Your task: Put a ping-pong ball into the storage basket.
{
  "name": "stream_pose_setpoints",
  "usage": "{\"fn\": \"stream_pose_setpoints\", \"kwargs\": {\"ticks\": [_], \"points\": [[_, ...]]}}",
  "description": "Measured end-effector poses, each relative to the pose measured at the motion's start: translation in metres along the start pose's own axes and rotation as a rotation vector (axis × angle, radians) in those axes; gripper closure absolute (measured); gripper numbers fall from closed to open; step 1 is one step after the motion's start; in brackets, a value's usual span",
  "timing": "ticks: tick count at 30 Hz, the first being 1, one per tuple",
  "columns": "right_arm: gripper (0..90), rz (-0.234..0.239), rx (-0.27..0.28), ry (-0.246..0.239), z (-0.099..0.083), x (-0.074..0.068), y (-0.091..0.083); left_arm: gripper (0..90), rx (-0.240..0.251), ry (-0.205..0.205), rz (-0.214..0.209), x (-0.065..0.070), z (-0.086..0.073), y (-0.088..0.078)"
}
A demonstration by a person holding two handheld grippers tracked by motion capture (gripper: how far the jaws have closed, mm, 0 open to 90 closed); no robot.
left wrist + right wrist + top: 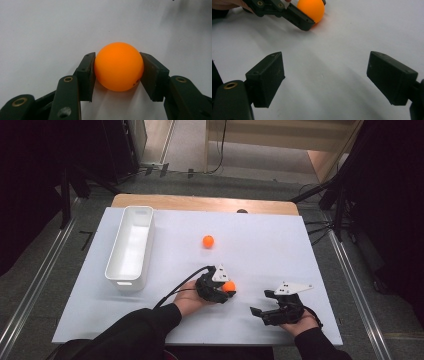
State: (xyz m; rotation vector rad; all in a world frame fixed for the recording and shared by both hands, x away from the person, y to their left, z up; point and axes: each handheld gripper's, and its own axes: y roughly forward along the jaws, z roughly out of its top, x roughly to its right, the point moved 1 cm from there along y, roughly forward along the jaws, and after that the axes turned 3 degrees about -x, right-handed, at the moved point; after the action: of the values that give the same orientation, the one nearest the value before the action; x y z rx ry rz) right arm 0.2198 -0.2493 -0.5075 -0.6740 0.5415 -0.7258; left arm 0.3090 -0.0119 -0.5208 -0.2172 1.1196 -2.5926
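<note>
Right now the orange ball (118, 66) sits on the white surface (280, 250), clamped between the pads of my left hand-held gripper (225, 291). My right hand-held gripper (261, 304) waits nearby with its jaws apart, holding nothing. The second ball (208, 241) and the white bin (131, 246) lie farther off. I reckon the smooth, round ball could squirt out if I squeeze off-centre.

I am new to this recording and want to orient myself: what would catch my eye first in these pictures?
The bright orange ball stands out most, pinched between the pads of the left claw near the table's front middle. A second orange ball lies free farther back, and a long white bin sits at the left. The right claw stands open with nothing between its pads.
</note>
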Motion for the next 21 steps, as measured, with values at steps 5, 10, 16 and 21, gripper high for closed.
{"fn": "stream_pose_setpoints", "kwargs": {"ticks": [5,10,16,21], "points": [[13.2,-0.002,-0.001,-0.001,0.000,0.000,0.000,50.0,0.011,-0.023,-0.004,-0.004,0.002,-0.007],[13.1,-0.001,-0.001,-0.003,0.000,0.000,0.000,50.0,0.025,-0.054,-0.014,-0.006,0.004,-0.013],[13.1,-0.001,-0.001,-0.002,0.000,0.000,0.000,50.0,0.034,-0.072,-0.021,-0.009,0.007,-0.023],[13.2,-0.001,0.000,0.000,0.000,0.000,0.000,50.0,0.028,-0.077,-0.035,-0.009,0.009,-0.031]]}}
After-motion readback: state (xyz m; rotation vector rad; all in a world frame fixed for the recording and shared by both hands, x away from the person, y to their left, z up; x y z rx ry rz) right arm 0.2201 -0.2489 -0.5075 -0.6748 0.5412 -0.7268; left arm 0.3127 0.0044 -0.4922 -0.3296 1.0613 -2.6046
